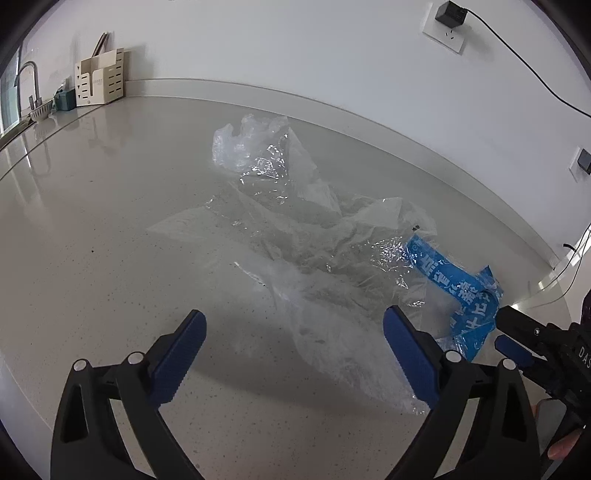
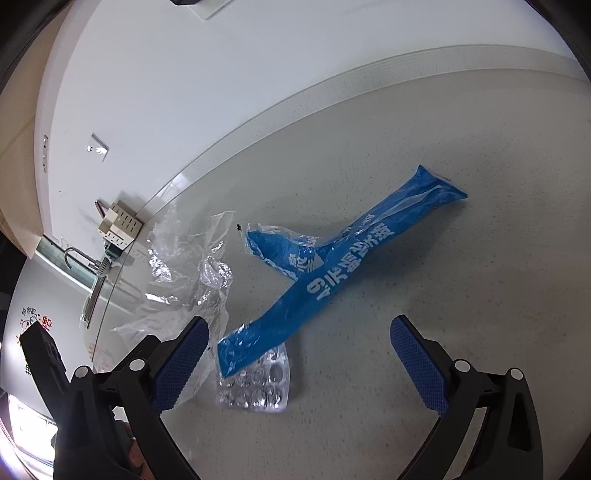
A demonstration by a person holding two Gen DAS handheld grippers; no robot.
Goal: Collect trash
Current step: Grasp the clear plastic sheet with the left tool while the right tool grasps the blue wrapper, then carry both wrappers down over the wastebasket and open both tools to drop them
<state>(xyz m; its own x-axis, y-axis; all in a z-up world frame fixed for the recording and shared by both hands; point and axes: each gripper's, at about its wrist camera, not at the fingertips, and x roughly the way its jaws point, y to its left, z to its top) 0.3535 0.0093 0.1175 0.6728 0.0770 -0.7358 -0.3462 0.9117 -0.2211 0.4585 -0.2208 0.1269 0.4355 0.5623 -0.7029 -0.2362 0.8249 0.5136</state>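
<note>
A crumpled clear plastic bag (image 1: pixel 295 229) lies spread on the grey counter (image 1: pixel 92 221). A blue wrapper with white print (image 1: pixel 461 295) lies at its right edge. My left gripper (image 1: pixel 295 343) is open and empty, just above the bag's near end. In the right wrist view the blue wrapper (image 2: pixel 332 273) lies diagonally, with a silver blister pack (image 2: pixel 255 387) under its near end and the clear bag (image 2: pixel 184 266) to the left. My right gripper (image 2: pixel 299 354) is open and empty, hovering over the wrapper's near end; it also shows in the left wrist view (image 1: pixel 517 332).
A beige knife rack (image 1: pixel 99 81), a teal box (image 1: pixel 66 100) and a tap (image 1: pixel 29 79) over a sink stand at the far left. The white wall (image 1: pixel 295 55) carries a socket with a black plug (image 1: pixel 448 14) and cable. The counter's raised back edge (image 2: pixel 332 85) runs along the wall.
</note>
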